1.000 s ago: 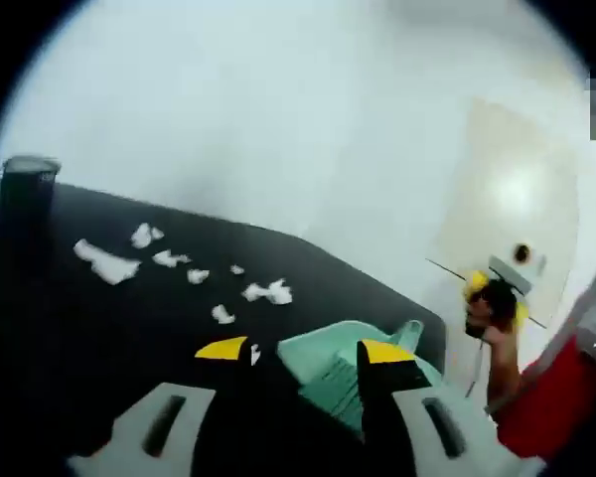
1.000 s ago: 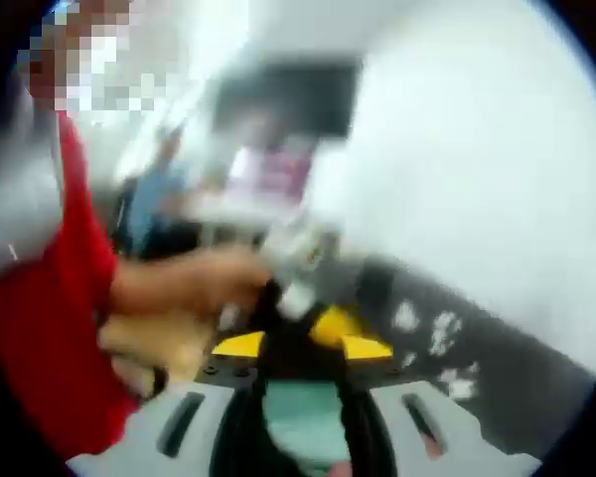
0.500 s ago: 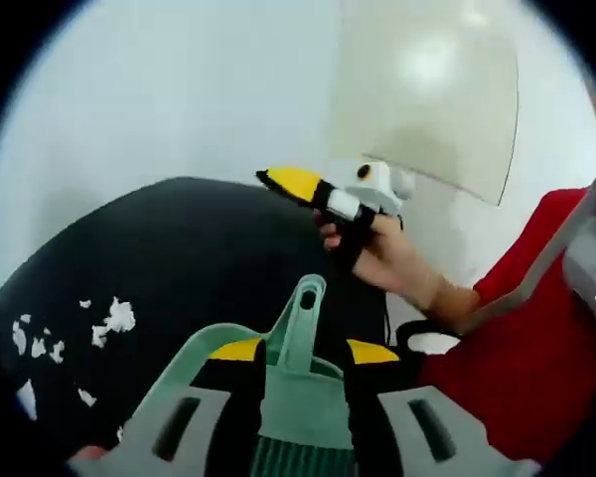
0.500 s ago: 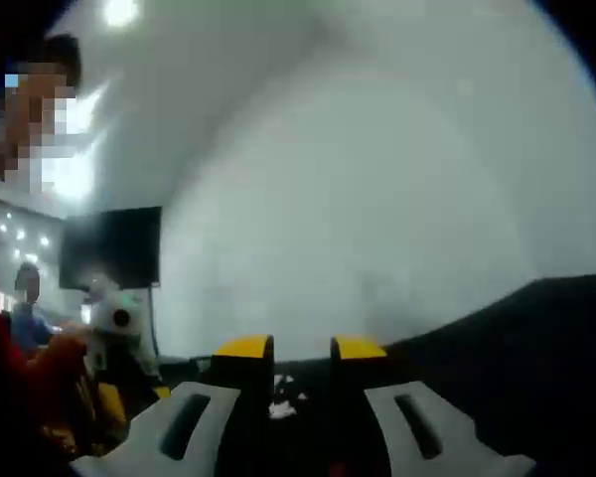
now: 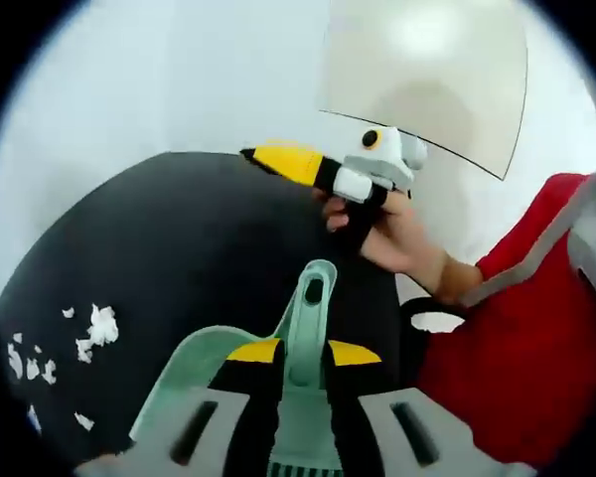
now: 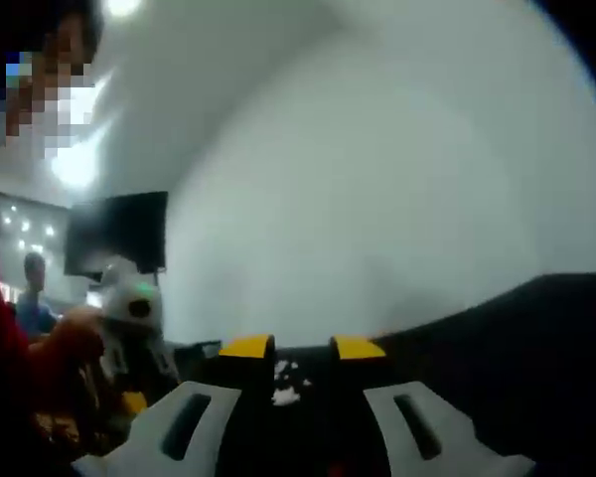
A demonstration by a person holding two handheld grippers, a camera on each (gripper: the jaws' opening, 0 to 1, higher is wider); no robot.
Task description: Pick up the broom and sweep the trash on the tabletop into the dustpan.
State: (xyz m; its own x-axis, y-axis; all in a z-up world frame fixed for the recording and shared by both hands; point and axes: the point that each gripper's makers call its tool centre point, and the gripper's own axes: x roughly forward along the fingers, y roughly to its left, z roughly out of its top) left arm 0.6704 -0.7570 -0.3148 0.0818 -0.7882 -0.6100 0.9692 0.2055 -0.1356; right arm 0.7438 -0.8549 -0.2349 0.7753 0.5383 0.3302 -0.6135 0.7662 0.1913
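Left tongs (image 5: 303,351) clamped on the pale green plastic broom handle (image 5: 309,308) above the black counter (image 5: 179,258).

Around the handle: a pale green plastic dustpan (image 5: 184,373) lies under and just left of it on the matte counter, and torn white paper scraps (image 5: 97,326) are scattered well left of the dustpan, near the counter's edge. Beyond the handle's rounded, holed tip, a person's hand (image 5: 387,231) holds the right tongs (image 5: 288,161), yellow-tipped and pointing left over the counter; a red sleeve (image 5: 517,328) fills the side right of the handle. In the right gripper view, the right tongs (image 6: 302,347) stand narrowly apart with nothing between the yellow tips, white scraps (image 6: 286,384) showing on the counter (image 6: 517,348) in the gap beyond them.
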